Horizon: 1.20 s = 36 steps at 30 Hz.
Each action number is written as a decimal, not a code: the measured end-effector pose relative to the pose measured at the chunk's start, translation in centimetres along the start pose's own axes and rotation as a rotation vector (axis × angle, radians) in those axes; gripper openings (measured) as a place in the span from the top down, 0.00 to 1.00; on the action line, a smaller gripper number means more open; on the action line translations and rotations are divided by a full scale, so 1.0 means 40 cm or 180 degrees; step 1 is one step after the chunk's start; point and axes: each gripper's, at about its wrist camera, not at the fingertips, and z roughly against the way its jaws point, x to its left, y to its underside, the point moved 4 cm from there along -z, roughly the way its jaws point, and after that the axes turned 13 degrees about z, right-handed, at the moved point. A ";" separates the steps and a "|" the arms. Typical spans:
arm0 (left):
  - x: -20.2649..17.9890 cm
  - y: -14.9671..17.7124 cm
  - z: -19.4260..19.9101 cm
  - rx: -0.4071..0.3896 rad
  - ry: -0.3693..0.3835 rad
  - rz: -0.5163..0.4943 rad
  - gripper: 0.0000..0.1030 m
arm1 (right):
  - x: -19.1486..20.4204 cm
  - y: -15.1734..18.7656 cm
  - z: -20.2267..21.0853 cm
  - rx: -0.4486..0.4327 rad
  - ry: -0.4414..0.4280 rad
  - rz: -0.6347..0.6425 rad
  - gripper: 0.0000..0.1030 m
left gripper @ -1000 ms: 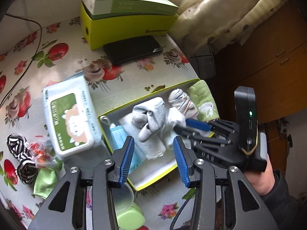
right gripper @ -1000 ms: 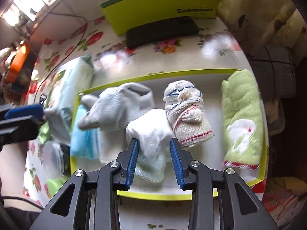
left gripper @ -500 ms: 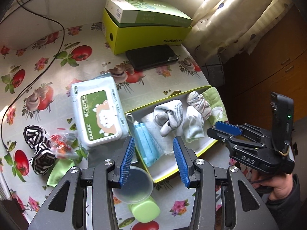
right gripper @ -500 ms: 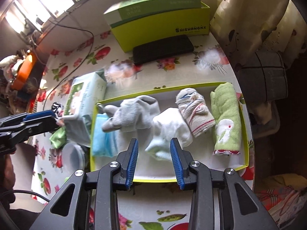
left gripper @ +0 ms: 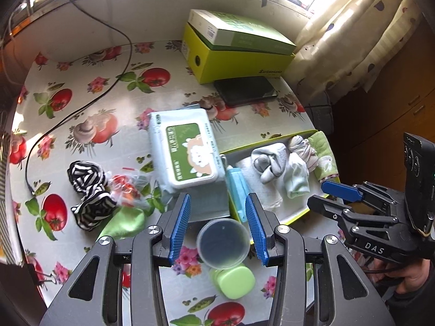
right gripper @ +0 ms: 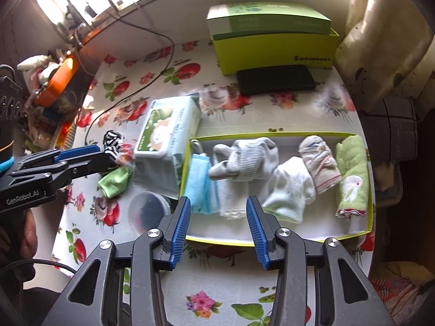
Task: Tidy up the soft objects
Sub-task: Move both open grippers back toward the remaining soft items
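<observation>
A yellow-green tray point(right gripper: 350, 235) point(left gripper: 296, 216) holds a blue face mask point(right gripper: 199, 187), grey socks point(right gripper: 244, 160), white socks point(right gripper: 291, 190), a striped sock roll point(right gripper: 320, 160) and a green towel point(right gripper: 352, 174). On the table to its left lie a black-and-white striped cloth point(left gripper: 87, 187) and a green cloth point(left gripper: 122, 222). My left gripper point(left gripper: 217, 225) is open and empty, high above a plastic cup point(left gripper: 223, 244). My right gripper point(right gripper: 217, 228) is open and empty, above the tray's near edge.
A wet-wipes pack point(left gripper: 185, 149) lies beside the tray. A yellow-green box point(left gripper: 236, 51) and a black phone point(left gripper: 244, 91) sit at the back. A green lid point(left gripper: 235, 282), a snack wrapper point(left gripper: 126, 187) and a black cable point(left gripper: 81, 108) are on the floral tablecloth.
Both grippers have risen and pulled back from the tray, empty. The white socks now lie released in the tray. More of the table shows.
</observation>
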 end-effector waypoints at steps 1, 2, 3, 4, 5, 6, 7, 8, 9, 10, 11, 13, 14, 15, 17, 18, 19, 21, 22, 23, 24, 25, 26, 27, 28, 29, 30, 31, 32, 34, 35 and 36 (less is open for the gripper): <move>0.010 0.003 0.004 -0.0006 -0.0002 0.0030 0.58 | 0.010 -0.003 -0.001 0.0005 -0.0017 0.0021 0.59; 0.021 0.005 0.008 -0.0015 -0.0004 0.0060 0.58 | 0.021 -0.006 -0.002 0.0010 -0.0033 0.0042 0.59; 0.029 0.008 0.012 -0.0022 -0.0010 0.0084 0.58 | 0.031 -0.008 -0.003 0.0016 -0.0042 0.0064 0.59; 0.039 0.011 0.015 -0.0029 -0.0019 0.0108 0.58 | 0.040 -0.011 -0.004 0.0024 -0.0051 0.0088 0.59; 0.048 0.014 0.018 -0.0033 -0.0023 0.0131 0.58 | 0.048 -0.014 -0.006 0.0032 -0.0061 0.0110 0.58; 0.058 0.017 0.020 -0.0035 -0.0026 0.0156 0.58 | 0.056 -0.016 -0.007 0.0040 -0.0073 0.0130 0.58; 0.067 0.020 0.022 -0.0037 -0.0031 0.0180 0.58 | 0.063 -0.018 -0.010 0.0050 -0.0082 0.0148 0.58; 0.077 0.023 0.024 -0.0040 -0.0038 0.0206 0.58 | 0.070 -0.021 -0.012 0.0061 -0.0087 0.0169 0.58; 0.085 0.025 0.026 -0.0044 -0.0043 0.0230 0.58 | 0.078 -0.025 -0.014 0.0070 -0.0091 0.0189 0.58; 0.094 0.027 0.028 -0.0044 -0.0043 0.0251 0.58 | 0.085 -0.027 -0.015 0.0077 -0.0099 0.0208 0.58; 0.103 0.029 0.030 -0.0046 -0.0043 0.0276 0.58 | 0.093 -0.030 -0.016 0.0084 -0.0108 0.0226 0.58; 0.118 0.032 0.033 -0.0053 -0.0059 0.0315 0.58 | 0.106 -0.035 -0.017 0.0094 -0.0124 0.0264 0.58; 0.126 0.033 0.034 -0.0057 -0.0064 0.0335 0.58 | 0.113 -0.037 -0.019 0.0098 -0.0131 0.0284 0.58; 0.132 0.035 0.036 -0.0058 -0.0066 0.0353 0.58 | 0.119 -0.039 -0.019 0.0104 -0.0137 0.0299 0.58; 0.146 0.038 0.038 -0.0068 -0.0085 0.0377 0.58 | 0.131 -0.043 -0.023 0.0117 -0.0152 0.0328 0.57; 0.152 0.039 0.039 -0.0071 -0.0095 0.0388 0.58 | 0.136 -0.043 -0.026 0.0127 -0.0159 0.0342 0.57; 0.159 0.041 0.040 -0.0072 -0.0095 0.0399 0.58 | 0.142 -0.044 -0.028 0.0137 -0.0164 0.0354 0.57; 0.171 0.044 0.041 -0.0070 -0.0103 0.0424 0.58 | 0.152 -0.044 -0.032 0.0158 -0.0181 0.0378 0.56; 0.177 0.044 0.040 -0.0069 -0.0110 0.0434 0.58 | 0.156 -0.045 -0.034 0.0170 -0.0190 0.0391 0.56; 0.184 0.046 0.040 -0.0067 -0.0113 0.0449 0.58 | 0.160 -0.045 -0.037 0.0179 -0.0197 0.0404 0.56; 0.189 0.048 0.040 -0.0063 -0.0117 0.0466 0.58 | 0.165 -0.045 -0.038 0.0185 -0.0205 0.0414 0.56; 0.195 0.049 0.040 -0.0060 -0.0121 0.0478 0.58 | 0.169 -0.046 -0.039 0.0191 -0.0211 0.0424 0.56; 0.201 0.051 0.040 -0.0059 -0.0126 0.0490 0.58 | 0.173 -0.047 -0.041 0.0197 -0.0216 0.0431 0.56; 0.207 0.052 0.039 -0.0058 -0.0131 0.0504 0.58 | 0.176 -0.047 -0.042 0.0203 -0.0219 0.0438 0.56; 0.212 0.054 0.039 -0.0057 -0.0131 0.0518 0.58 | 0.179 -0.049 -0.044 0.0208 -0.0222 0.0445 0.56; 0.217 0.055 0.040 -0.0058 -0.0129 0.0533 0.58 | 0.182 -0.050 -0.044 0.0207 -0.0227 0.0454 0.56; 0.221 0.056 0.041 -0.0059 -0.0127 0.0544 0.58 | 0.185 -0.052 -0.045 0.0208 -0.0232 0.0461 0.56; 0.225 0.058 0.042 -0.0060 -0.0129 0.0556 0.58 | 0.188 -0.054 -0.045 0.0208 -0.0236 0.0469 0.55; 0.229 0.059 0.042 -0.0060 -0.0134 0.0567 0.58 | 0.191 -0.056 -0.045 0.0206 -0.0240 0.0478 0.55; 0.237 0.061 0.042 -0.0059 -0.0142 0.0592 0.58 | 0.197 -0.059 -0.045 0.0203 -0.0252 0.0494 0.55; 0.241 0.062 0.042 -0.0055 -0.0147 0.0605 0.58 | 0.200 -0.061 -0.046 0.0203 -0.0257 0.0501 0.55; 0.245 0.063 0.042 -0.0053 -0.0154 0.0617 0.58 | 0.203 -0.062 -0.047 0.0204 -0.0262 0.0505 0.55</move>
